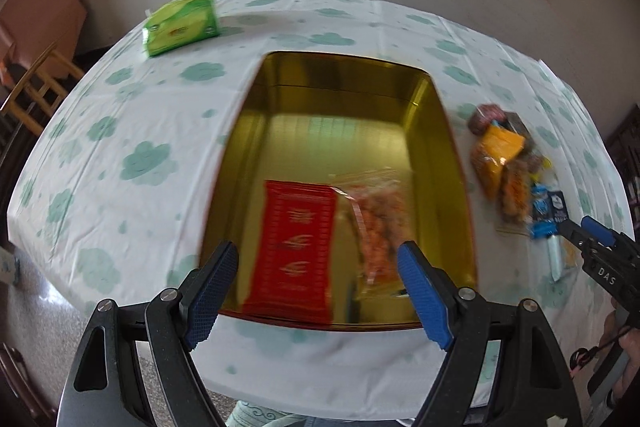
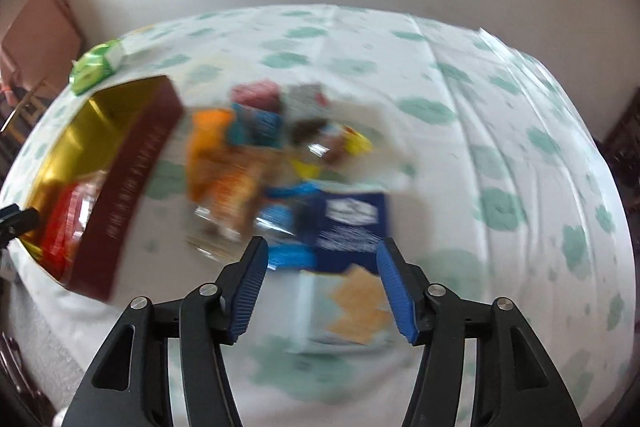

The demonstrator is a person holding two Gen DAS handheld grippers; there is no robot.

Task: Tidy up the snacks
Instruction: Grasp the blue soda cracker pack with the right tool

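We see the snacks in two groups. A red packet [image 1: 294, 247] and a clear bag of orange pieces [image 1: 376, 227] lie side by side on the floor of the gold-lined tin [image 1: 344, 83], at its near end. The remaining snacks form a loose pile [image 2: 280, 163] on the tablecloth [image 1: 120, 131] just to the right of the tin; we make out orange, blue and yellow wrappers there, though blur hides their details. A dark blue packet [image 2: 354, 223] and a pale cracker pack [image 2: 348, 307] lie at the pile's near edge. The left gripper [image 1: 318, 283] hangs above the tin's near end, jaws wide and empty. The right gripper [image 2: 322, 283] is poised over the cracker pack, jaws parted, nothing pressed between them. A green packet [image 1: 182, 25] sits well apart at the far left of the table.
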